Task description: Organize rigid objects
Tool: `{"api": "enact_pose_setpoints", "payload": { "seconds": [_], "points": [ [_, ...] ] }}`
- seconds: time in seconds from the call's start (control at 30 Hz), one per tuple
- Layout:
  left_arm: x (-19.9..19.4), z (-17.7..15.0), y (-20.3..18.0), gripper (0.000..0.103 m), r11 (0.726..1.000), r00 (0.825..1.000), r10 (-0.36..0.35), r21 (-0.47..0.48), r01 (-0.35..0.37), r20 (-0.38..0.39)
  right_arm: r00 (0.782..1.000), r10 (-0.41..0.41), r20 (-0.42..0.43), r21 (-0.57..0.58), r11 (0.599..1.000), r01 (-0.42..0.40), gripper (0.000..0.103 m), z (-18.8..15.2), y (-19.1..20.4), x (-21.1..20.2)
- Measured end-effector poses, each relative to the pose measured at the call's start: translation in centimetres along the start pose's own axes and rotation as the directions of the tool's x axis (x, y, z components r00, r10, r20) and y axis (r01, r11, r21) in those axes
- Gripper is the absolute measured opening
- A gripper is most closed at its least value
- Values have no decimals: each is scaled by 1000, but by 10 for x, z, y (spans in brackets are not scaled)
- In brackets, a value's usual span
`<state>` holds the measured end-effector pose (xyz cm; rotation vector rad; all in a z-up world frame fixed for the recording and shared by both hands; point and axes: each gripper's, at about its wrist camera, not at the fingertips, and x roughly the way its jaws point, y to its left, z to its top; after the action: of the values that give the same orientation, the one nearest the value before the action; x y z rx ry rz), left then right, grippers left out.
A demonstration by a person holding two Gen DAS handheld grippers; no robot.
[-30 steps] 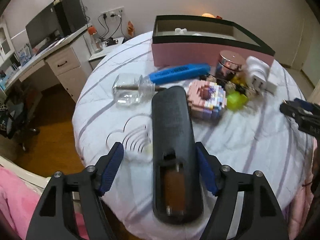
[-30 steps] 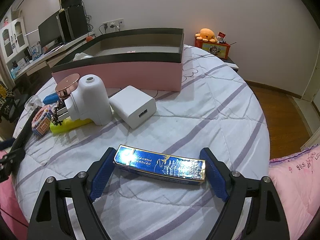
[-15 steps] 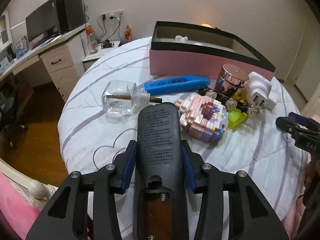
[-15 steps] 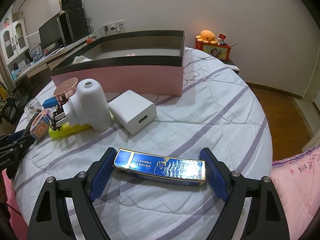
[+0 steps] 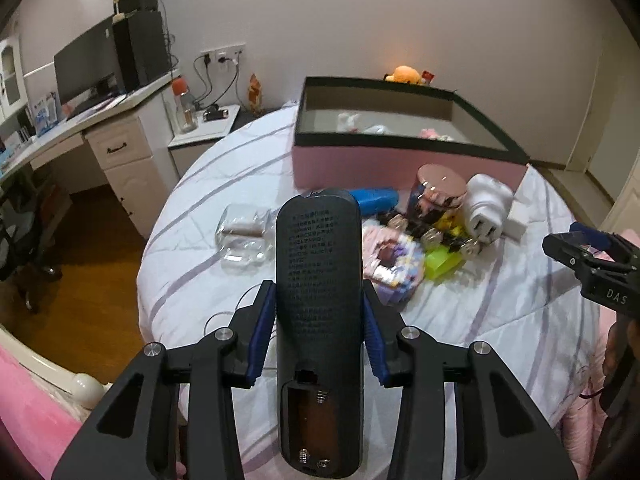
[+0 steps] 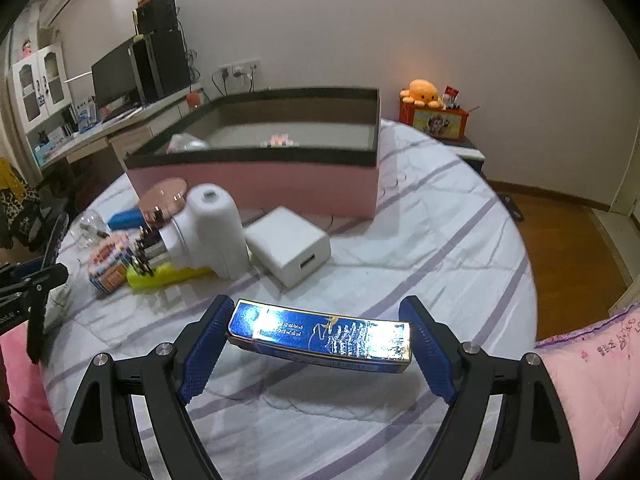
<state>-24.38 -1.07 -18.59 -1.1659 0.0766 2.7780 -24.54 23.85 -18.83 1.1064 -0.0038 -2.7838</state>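
A black remote (image 5: 318, 240) lies back side up, battery bay uncovered, between the blue pads of my left gripper (image 5: 318, 292). The jaws are closing and the pads press on its sides; it is lifted off the bed. My right gripper (image 6: 316, 304) is shut endwise on a shiny blue tin (image 6: 320, 338), held just above the striped sheet (image 6: 420, 240). Behind stands the pink box with a black rim (image 5: 400, 160), holding a few small items. In the left wrist view the right gripper (image 5: 576, 244) shows at the right edge.
In front of the box lie a clear glass bottle (image 5: 244, 240), a blue case (image 5: 376, 198), a jar with a copper lid (image 5: 440, 192), a white plug adapter (image 5: 486, 208), a brick toy (image 5: 392, 264), a yellow-green block (image 5: 440, 262) and a white charger (image 6: 288, 250). A desk (image 5: 112, 136) stands left.
My left jaws went from wide apart to pressed on the remote, and it rose off the sheet. The right gripper kept the blue tin and tilted up slightly.
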Motion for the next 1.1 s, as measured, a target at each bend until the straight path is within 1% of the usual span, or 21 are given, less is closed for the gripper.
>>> {"api": "enact_pose_setpoints", "payload": {
  "seconds": [0.1, 0.13, 0.17, 0.27, 0.37, 0.5, 0.6, 0.63, 0.67, 0.7, 0.73, 0.77, 0.83, 0.87, 0.9, 0.97, 1.03, 1.07, 1.1],
  "points": [
    [-5, 8, -5, 39, 1000, 1000, -14, 2, 14, 22, 999, -3, 34, -7, 1000, 3, 85, 6, 1, -10],
    [-7, 10, -6, 30, 1000, 999, -20, 5, 20, 29, 999, -3, 44, -8, 1000, 4, 85, 8, 2, -13],
    [-9, 14, -8, 15, 1000, 999, -28, 3, 28, 38, 999, -2, 54, -11, 1000, 2, 85, 10, 3, -16],
    [-10, 24, -14, 15, 999, 998, -48, 7, 47, 46, 995, 2, 103, -22, 1000, 0, 85, 17, 8, -30],
    [-4, 23, -18, 15, 998, 998, -60, 12, 60, 33, 994, 5, 111, -46, 999, 0, 85, 24, 13, -33],
    [6, 10, -12, 16, 997, 997, -76, -25, 76, 1, 997, 9, 76, -46, 999, -6, 85, 20, 12, -24],
    [12, 3, -4, 16, 997, 998, -66, -48, 65, -21, 999, 7, 46, -37, 999, -5, 85, 12, 8, -16],
    [14, 2, -3, 20, 997, 998, -61, -48, 60, -27, 999, 10, 36, -32, 999, -9, 85, 10, 7, -13],
    [16, -1, 0, 27, 998, 998, -51, -49, 49, -38, 999, 10, 34, -30, 999, -9, 85, 9, 7, -12],
    [15, -2, 1, 31, 998, 999, -42, -55, 40, -34, 999, 10, 33, -30, 999, -9, 85, 9, 6, -12],
    [15, -3, 2, 42, 998, 999, -41, -56, 39, -32, 999, 12, 30, -28, 1000, -11, 85, 9, 6, -11],
    [15, -4, 2, 55, 998, 998, -44, -55, 42, -35, 1000, 12, 28, -26, 1000, -11, 85, 9, 6, -10],
    [12, -7, 1, 61, 998, 999, -42, -51, 41, -30, 999, 15, 29, -27, 1000, -14, 85, 10, 6, -10],
    [12, -8, -1, 69, 998, 998, -47, -46, 45, -32, 1000, 15, 26, -28, 1000, -14, 85, 9, 6, -9],
    [13, -9, -1, 72, 998, 998, -43, -45, 42, -38, 1000, 16, 23, -28, 999, -16, 85, 9, 7, -7],
    [20, -12, -2, 72, 999, 998, -33, -44, 30, -60, 1000, 21, 17, -27, 999, -21, 85, 9, 7, -5],
    [31, -16, -1, 70, 998, 995, -33, -57, 28, -95, 1000, 28, 7, -29, 999, -27, 85, 8, 9, -1],
    [34, -17, -1, 68, 998, 994, -36, -60, 30, -101, 1000, 30, 4, -31, 999, -29, 85, 7, 10, 0],
    [38, -18, -1, 68, 998, 994, -36, -56, 30, -106, 999, 32, 1, -32, 999, -32, 85, 7, 10, 2]
  ]
}}
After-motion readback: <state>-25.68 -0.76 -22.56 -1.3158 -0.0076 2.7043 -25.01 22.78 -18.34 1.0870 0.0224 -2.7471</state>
